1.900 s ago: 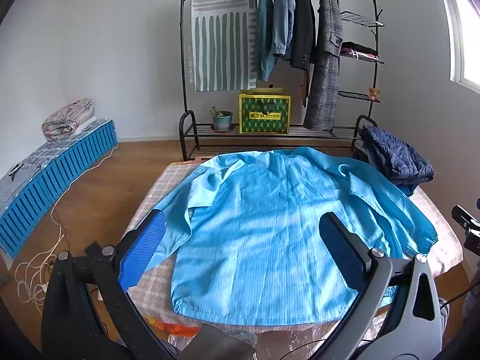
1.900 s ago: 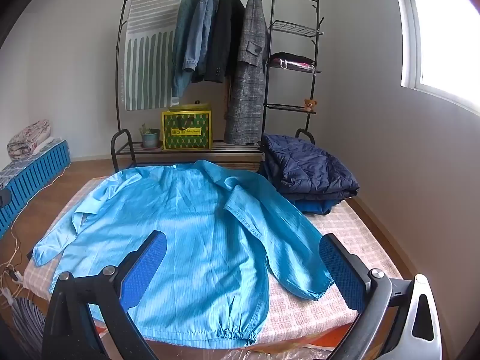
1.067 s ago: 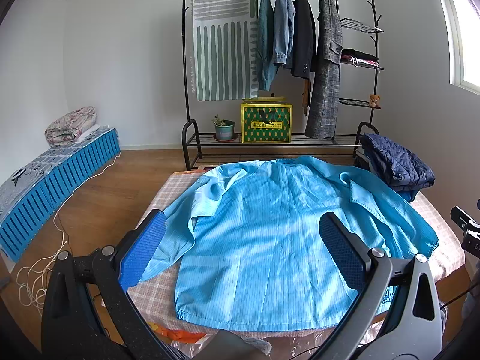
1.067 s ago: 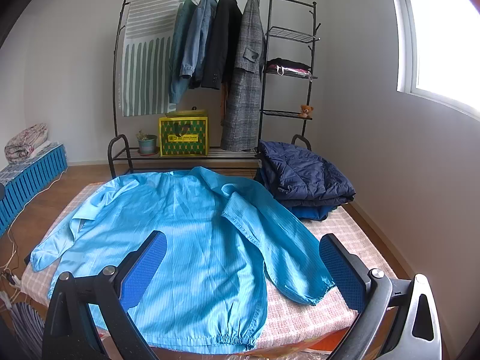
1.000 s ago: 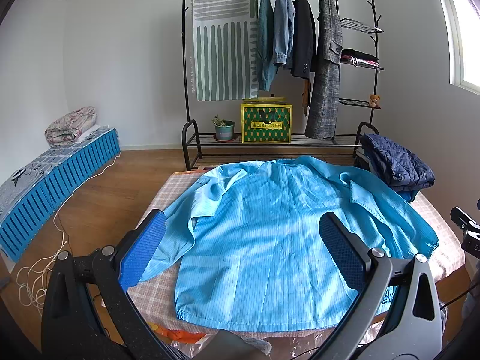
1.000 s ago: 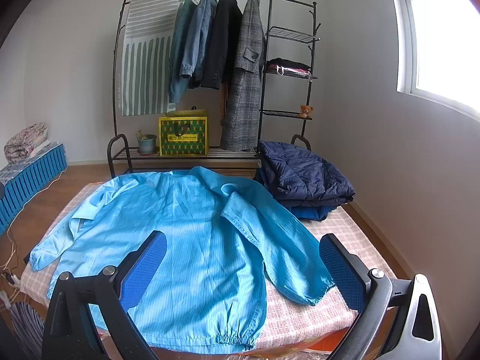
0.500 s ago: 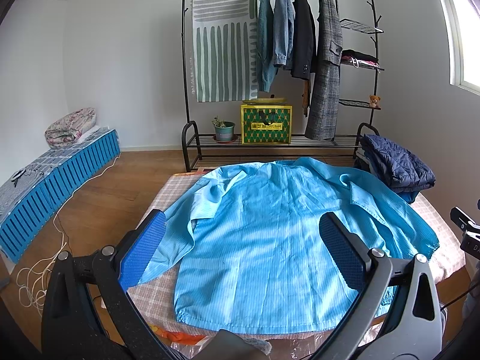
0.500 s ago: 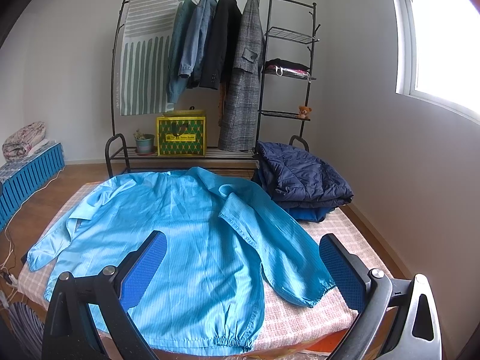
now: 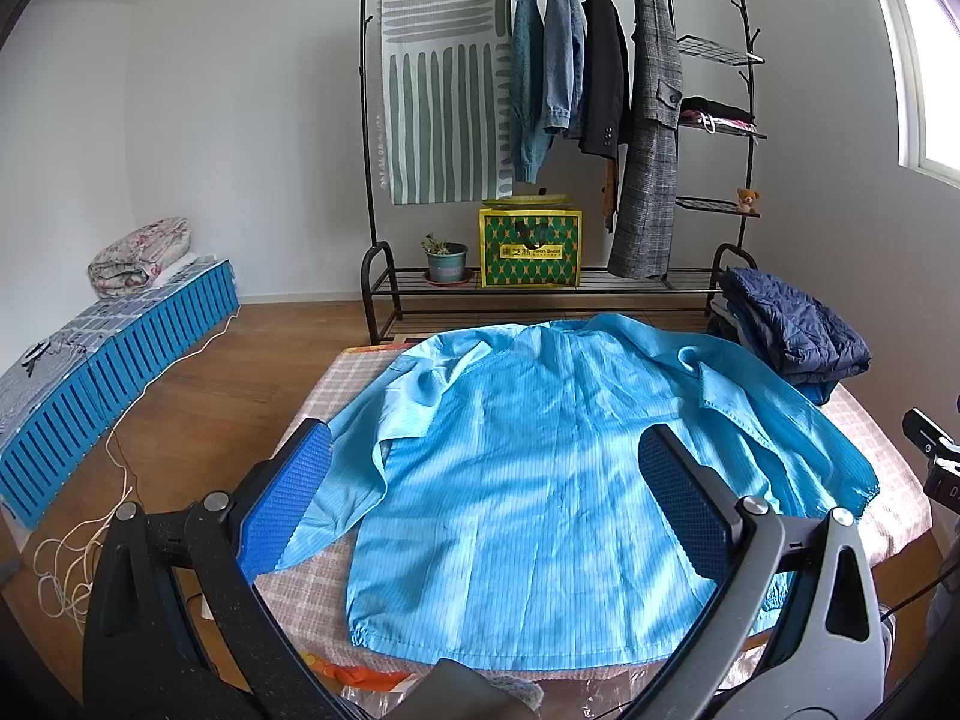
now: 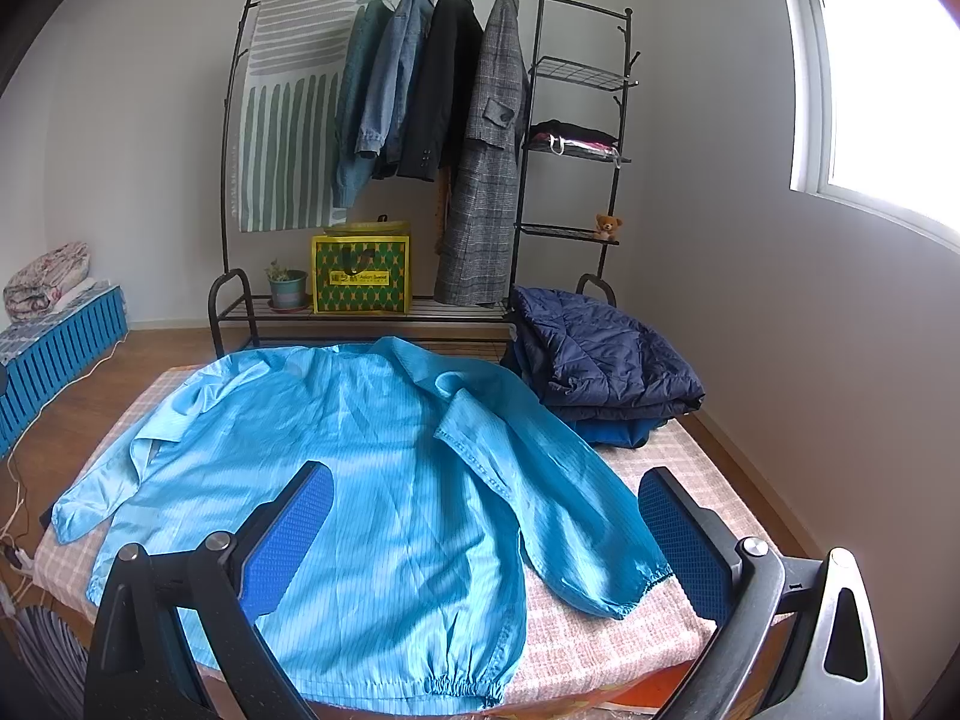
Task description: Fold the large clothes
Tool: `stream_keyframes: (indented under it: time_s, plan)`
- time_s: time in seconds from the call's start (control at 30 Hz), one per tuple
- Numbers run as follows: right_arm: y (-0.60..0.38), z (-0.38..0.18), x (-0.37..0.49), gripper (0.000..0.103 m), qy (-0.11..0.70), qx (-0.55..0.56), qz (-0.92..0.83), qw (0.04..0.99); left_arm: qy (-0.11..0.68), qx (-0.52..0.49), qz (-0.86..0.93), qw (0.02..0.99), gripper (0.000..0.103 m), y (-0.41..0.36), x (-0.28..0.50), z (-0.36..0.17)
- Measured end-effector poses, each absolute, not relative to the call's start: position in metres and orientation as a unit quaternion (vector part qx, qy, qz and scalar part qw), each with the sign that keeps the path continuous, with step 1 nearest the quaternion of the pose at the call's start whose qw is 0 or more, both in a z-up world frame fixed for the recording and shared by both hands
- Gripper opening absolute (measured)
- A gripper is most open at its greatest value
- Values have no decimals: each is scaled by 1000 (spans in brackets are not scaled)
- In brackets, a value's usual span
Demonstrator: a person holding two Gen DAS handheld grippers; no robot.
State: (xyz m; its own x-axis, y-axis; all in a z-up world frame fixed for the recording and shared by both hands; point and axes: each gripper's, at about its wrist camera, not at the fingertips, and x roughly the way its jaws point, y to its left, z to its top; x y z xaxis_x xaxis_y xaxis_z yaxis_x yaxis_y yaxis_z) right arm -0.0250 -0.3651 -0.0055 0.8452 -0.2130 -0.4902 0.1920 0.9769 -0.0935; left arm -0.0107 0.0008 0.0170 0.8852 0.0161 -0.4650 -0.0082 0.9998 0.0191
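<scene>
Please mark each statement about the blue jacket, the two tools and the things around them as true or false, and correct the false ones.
1. The light blue jacket lies spread flat on the checked mattress. True.
2. The right tool is shut on a sleeve. False: its jaws stand wide open, holding nothing.
3. A folded navy quilted jacket sits at the far right corner of the mattress. True.
4. The left tool grips the jacket's hem. False: it is open and holds nothing.
5. The yellow-green box stands on the clothes rack. True.
</scene>
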Motion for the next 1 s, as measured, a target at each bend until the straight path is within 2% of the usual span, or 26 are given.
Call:
stream_keyframes:
  time_s: [0.77,1.0]
  plan:
    - [-364,-8,-23,103,259,-21,-107,960,243,8,6,970,103,2,-6,13]
    - [-356,-12,-13,103,266,-29,-104,958,252,0,13,968,103,13,8,-4]
